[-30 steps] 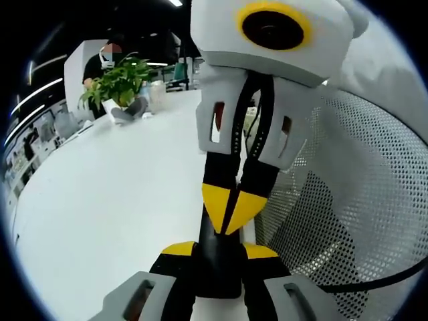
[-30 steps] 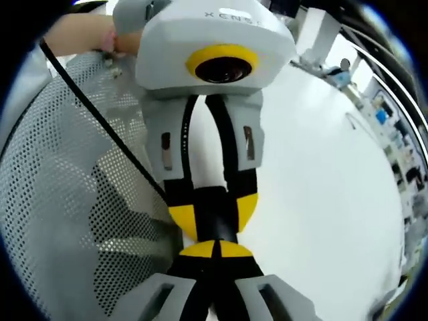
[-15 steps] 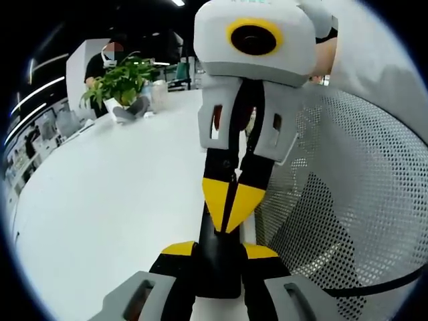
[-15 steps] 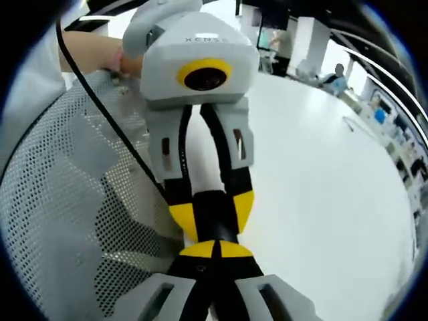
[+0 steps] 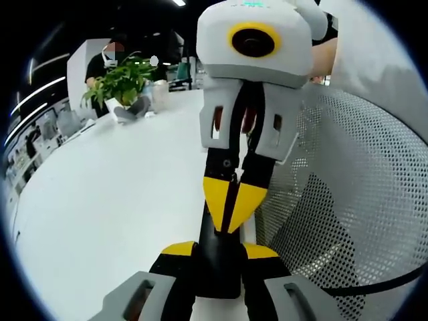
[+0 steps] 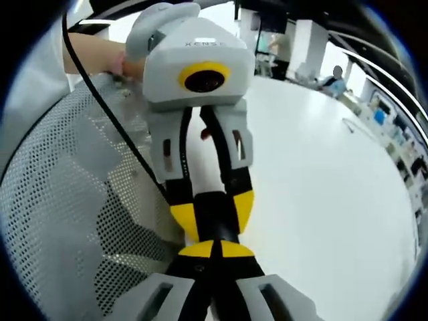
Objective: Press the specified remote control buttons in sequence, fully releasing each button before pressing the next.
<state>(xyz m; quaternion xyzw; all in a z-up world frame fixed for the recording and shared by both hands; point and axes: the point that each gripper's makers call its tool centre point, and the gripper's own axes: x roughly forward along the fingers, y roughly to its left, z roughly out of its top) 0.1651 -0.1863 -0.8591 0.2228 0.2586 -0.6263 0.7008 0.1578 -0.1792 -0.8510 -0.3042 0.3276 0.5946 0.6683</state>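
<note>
Black remote control (image 5: 217, 257) mostly hidden between both grippers' jaws.

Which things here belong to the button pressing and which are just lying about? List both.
Job: black remote, clamped in the left gripper jaws; right gripper, jaws shut, tips at the remote.
Lying about: potted plant, white table, white mesh chair, black cable.

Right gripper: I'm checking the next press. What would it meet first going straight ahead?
The black remote, which the left gripper holds clamped. The right gripper's shut tips seem to touch it, though depth is unclear.
</note>
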